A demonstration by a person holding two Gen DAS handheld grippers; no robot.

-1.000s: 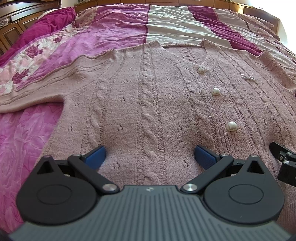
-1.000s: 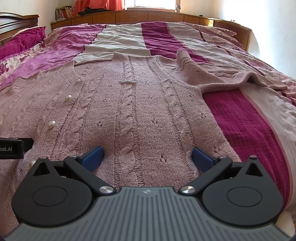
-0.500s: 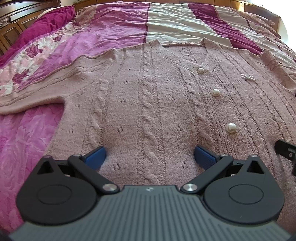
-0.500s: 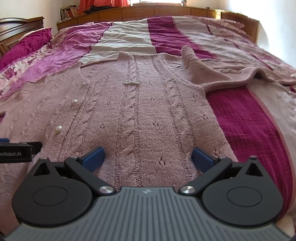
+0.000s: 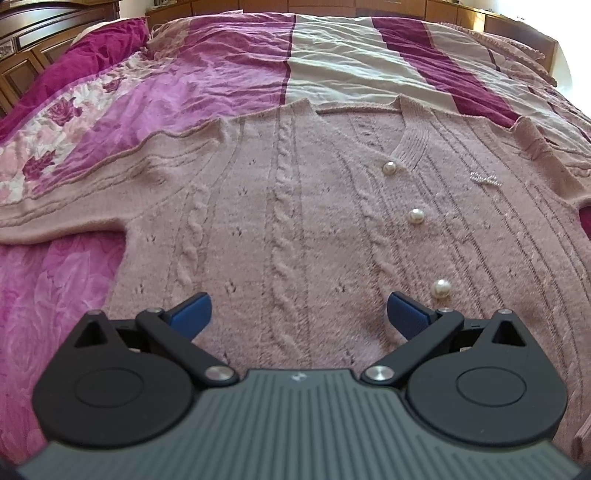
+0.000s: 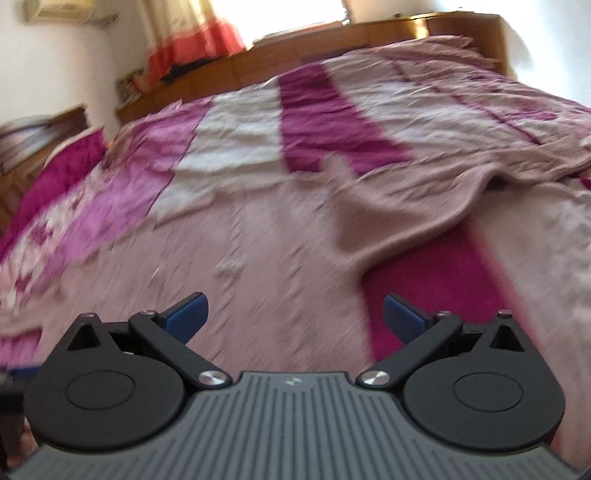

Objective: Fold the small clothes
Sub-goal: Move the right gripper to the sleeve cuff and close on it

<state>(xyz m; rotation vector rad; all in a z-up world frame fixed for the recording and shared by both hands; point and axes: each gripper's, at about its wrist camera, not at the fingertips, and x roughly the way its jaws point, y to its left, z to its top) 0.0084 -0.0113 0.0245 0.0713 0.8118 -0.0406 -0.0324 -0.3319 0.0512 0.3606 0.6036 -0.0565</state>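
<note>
A dusty-pink cable-knit cardigan (image 5: pixel 288 206) with pearl buttons (image 5: pixel 415 215) lies flat, front up, on the bed. Its left sleeve (image 5: pixel 66 206) stretches out to the left. My left gripper (image 5: pixel 298 310) is open and empty, low over the cardigan's lower front. In the blurred right wrist view the cardigan (image 6: pixel 280 258) fills the middle, and its right sleeve (image 6: pixel 436 206) lies rumpled to the right. My right gripper (image 6: pixel 293 312) is open and empty above the cardigan's right side.
The bed has a striped magenta, pink and cream bedspread (image 5: pixel 332 62). A dark wooden headboard (image 5: pixel 40 44) is at the far left. A wooden ledge (image 6: pixel 332 48) and an orange-and-white curtain (image 6: pixel 199 33) stand beyond the bed.
My right gripper has risen and tilted quickly, so its view is blurred and shows more of the far wall. It has left the left wrist view. My left gripper has pulled back slightly.
</note>
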